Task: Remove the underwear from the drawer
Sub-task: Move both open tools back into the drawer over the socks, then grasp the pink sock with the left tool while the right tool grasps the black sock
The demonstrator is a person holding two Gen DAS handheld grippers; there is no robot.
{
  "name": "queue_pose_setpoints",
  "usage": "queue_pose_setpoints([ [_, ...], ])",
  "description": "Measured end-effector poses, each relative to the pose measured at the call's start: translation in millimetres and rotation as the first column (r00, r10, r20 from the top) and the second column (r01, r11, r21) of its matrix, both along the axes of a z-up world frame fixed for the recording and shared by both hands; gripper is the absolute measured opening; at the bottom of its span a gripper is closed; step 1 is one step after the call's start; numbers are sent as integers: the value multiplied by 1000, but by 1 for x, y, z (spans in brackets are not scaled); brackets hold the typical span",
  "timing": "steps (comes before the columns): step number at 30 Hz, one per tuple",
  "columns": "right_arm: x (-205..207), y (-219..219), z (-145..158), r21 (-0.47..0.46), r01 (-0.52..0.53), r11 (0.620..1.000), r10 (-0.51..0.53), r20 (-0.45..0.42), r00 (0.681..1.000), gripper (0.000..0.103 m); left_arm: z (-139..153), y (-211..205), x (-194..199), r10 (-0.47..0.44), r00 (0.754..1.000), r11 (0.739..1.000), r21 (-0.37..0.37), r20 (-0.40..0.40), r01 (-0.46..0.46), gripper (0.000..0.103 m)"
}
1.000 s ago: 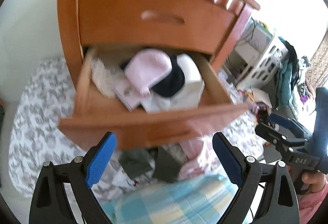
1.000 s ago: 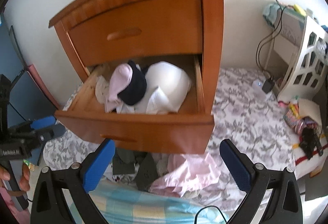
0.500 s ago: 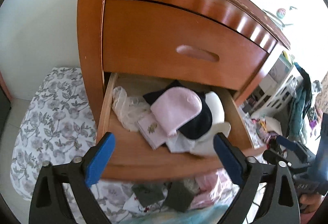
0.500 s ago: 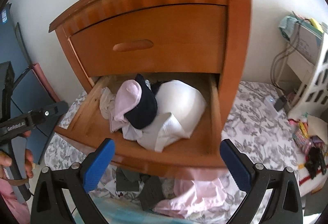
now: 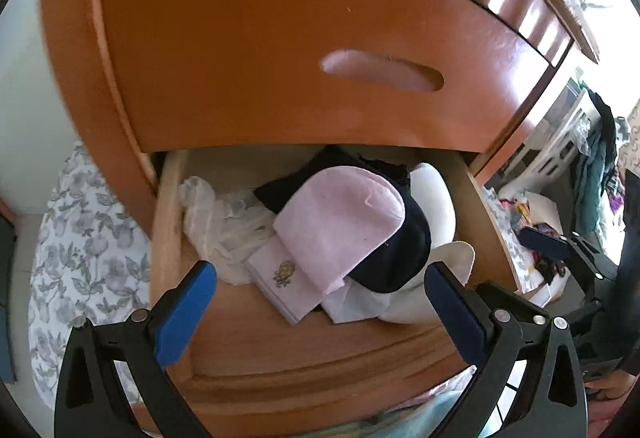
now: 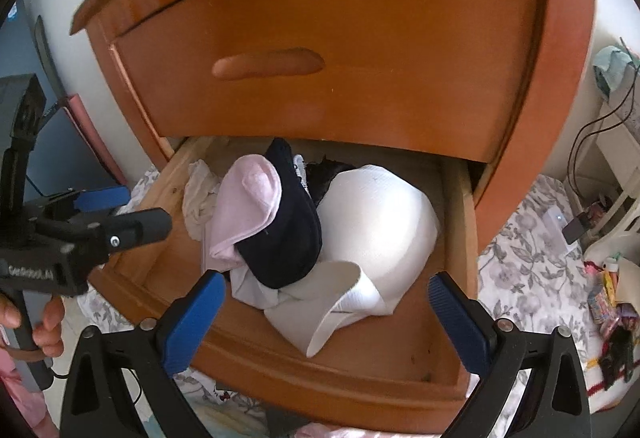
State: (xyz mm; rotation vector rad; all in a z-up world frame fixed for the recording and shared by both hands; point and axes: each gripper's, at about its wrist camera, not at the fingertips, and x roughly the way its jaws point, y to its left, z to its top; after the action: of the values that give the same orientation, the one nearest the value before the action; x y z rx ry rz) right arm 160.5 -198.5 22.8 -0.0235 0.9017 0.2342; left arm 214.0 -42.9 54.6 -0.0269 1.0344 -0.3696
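The lower drawer (image 5: 280,370) (image 6: 360,366) of a wooden nightstand stands pulled out, full of underwear. On top lies a pink piece (image 5: 340,226) (image 6: 248,205) over a black one (image 5: 396,258) (image 6: 288,242), beside a white padded garment (image 6: 380,230) (image 5: 436,197). A sheer white piece (image 5: 216,222) sits at the drawer's left. My left gripper (image 5: 320,310) hovers open just above the drawer's front, before the pink piece. My right gripper (image 6: 326,318) is open over the white garment's folded edge. Neither touches cloth.
The shut upper drawer (image 5: 304,49) overhangs the open one closely. A floral cloth (image 5: 84,250) (image 6: 532,278) covers the floor on both sides. A white rack (image 6: 624,205) with cables stands at right, with small clutter (image 6: 612,318) before it. A hand (image 6: 44,330) holds the left gripper's handle.
Both grippers have moved forward and closer to the drawer, so the clothes now fill the space between their fingers. The jaws have stayed open.
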Motion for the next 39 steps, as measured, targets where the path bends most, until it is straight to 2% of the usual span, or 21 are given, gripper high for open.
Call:
queue_pose_setpoints([
  [5,11,3,-6,-4,-7,1000,7,-8,1000,94,-14,-7,19,-4,998,999,34,-64,6,103],
  [9,17,1,-8,1,-4,1000,4,-16,1000,93,-29,-6,37,7,990,1000,2,-138,-7,102],
  [10,19,1,-9,-1,-7,1000,7,-18,1000,93,-34,-7,42,2,987,1000,-7,-162,-4,100],
  [13,24,3,-8,-10,-18,1000,18,-19,1000,92,-47,-7,52,8,976,1000,-17,-218,-12,84],
  [21,38,8,-13,-19,-38,999,37,-28,999,90,-73,-11,64,-4,948,998,-58,-320,-15,82],
  [30,40,11,-19,-23,-34,999,32,-48,998,90,-78,-19,60,-41,952,994,-111,-304,7,58],
  [35,42,14,-21,-28,-36,999,34,-48,998,90,-72,-8,46,-22,967,986,-163,-255,-21,32],
  [39,46,19,-24,-40,-45,998,42,-55,998,90,-71,5,38,-5,971,977,-206,-239,-46,23],
])
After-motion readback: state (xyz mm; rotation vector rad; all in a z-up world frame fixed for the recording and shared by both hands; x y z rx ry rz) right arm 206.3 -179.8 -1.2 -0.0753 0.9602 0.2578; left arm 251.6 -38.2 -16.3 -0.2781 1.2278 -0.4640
